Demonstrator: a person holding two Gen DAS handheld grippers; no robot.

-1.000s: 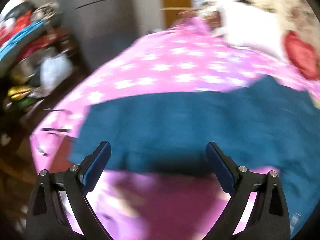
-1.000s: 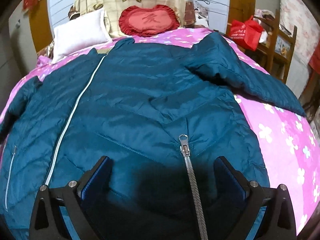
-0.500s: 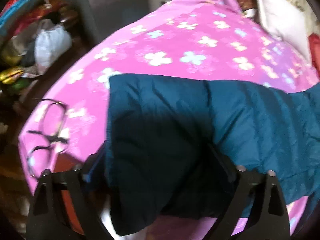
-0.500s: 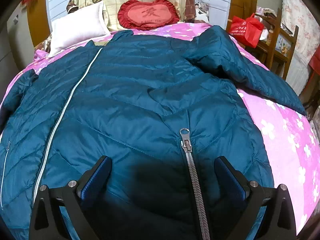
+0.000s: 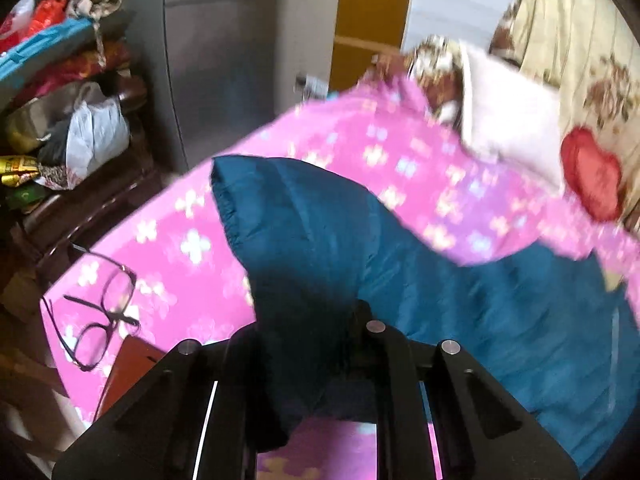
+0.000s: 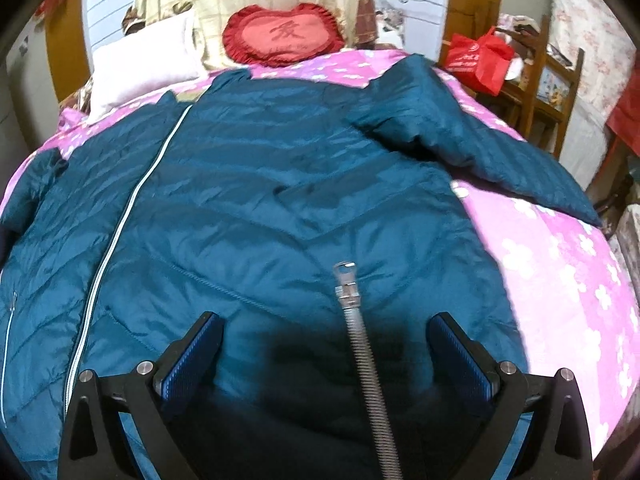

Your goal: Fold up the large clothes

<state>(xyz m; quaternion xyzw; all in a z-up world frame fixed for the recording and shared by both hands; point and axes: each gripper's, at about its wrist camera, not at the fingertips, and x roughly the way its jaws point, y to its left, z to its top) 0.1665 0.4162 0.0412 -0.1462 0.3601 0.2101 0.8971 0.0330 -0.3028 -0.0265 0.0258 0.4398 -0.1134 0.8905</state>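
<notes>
**Left fingers pinch a sleeve of the teal jacket; right fingers stand wide over its hem**

The left gripper has just been closing, and its fingers now stand nearly together with a fold of the jacket's sleeve clamped between them. The sleeve rises from the fingers and its cuff end stands lifted above the pink flowered bedspread. A pair of glasses lies on the bedspread near the bed's edge, left of the sleeve.

The right gripper has its blue-padded fingers spread wide and holds nothing; between them lie the hem of the teal padded jacket and its metal zipper.

The jacket lies spread open across the bed, its other sleeve stretched out to the right. Beyond its collar sit a white pillow and a red heart-shaped cushion at the head of the bed.
</notes>
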